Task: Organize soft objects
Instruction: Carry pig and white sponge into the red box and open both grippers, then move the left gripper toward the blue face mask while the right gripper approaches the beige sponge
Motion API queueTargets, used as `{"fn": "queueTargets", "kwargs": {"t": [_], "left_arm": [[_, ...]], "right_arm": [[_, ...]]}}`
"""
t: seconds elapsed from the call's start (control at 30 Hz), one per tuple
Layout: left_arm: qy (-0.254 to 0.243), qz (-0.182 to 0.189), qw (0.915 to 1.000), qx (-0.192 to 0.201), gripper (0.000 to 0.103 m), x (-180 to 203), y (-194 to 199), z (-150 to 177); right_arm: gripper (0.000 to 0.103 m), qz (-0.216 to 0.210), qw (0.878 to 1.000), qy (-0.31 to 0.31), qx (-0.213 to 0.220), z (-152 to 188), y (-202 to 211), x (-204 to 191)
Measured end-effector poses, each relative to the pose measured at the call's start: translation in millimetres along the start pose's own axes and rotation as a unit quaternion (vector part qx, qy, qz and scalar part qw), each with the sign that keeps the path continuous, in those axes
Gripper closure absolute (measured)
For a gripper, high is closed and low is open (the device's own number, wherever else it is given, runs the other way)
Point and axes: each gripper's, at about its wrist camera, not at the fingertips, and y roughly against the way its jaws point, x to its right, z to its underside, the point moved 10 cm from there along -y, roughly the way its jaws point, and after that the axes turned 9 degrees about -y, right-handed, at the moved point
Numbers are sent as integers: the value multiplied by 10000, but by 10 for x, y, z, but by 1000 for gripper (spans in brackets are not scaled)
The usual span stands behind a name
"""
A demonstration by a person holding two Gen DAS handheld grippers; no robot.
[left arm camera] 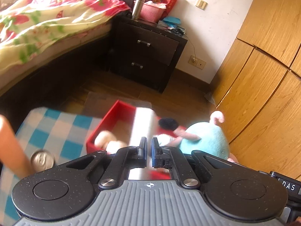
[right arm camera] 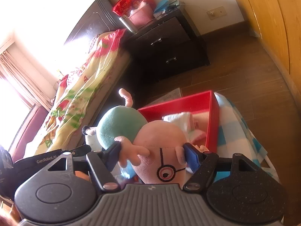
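My right gripper is shut on a plush pig, its blue pads pressing both sides of the pink head; the teal body and curly tail point away from me. In the left wrist view the same pig hangs to the right of my left gripper, which is shut with nothing between its pads. Just beyond both grippers an open red box sits on a blue-and-white checked cloth. Pale soft toys lie in the box, and a black fuzzy ball rests at its far right side.
A drink can stands on the cloth at the lower left, beside a blurred orange shape. A bed with a floral quilt is on the left, a dark nightstand behind the box, and wooden wardrobe doors on the right.
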Motion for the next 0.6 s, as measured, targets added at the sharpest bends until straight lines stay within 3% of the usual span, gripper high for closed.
{"fn": "queueTargets", "kwargs": {"t": [0.1, 0.23, 0.33, 0.6], "left_arm": [[-138, -108, 9998, -18, 103, 17, -223, -88], [-139, -177, 9997, -115, 103, -46, -494, -136], [-150, -199, 9995, -218, 103, -119, -598, -72], [11, -129, 9986, -510, 102, -315, -667, 175]], "right_arm": [[56, -10, 10000, -37, 55, -112, -133, -17], [72, -40, 9998, -184, 49, -230, -366, 39], [72, 111, 9997, -191, 144, -297, -533, 140], [68, 381, 9989, -82, -272, -156, -786, 266]]}}
